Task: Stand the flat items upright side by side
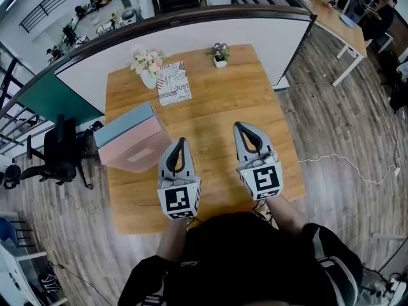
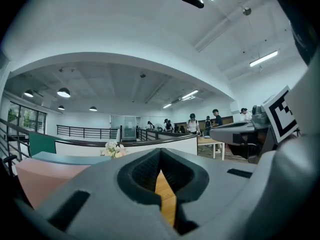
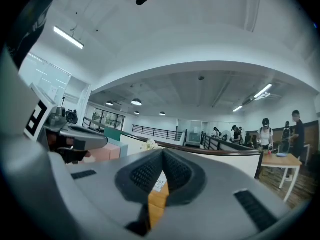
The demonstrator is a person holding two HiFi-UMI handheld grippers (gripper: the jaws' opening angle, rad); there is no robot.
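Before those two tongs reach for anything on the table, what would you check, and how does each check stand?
1. Left tongs shut with nothing between them: ok.
2. Right tongs shut and empty: ok.
3. Printed booklet standing upright: not ok, it lies flat at the far side of the table.
4. Bare wood between the tongs and the booklet: ok.
5. Flower vase apart from the booklet: cannot tell, it stands right at the booklet's left edge.
6. Pink box out of the path to the booklet: ok, it sits off to the left.
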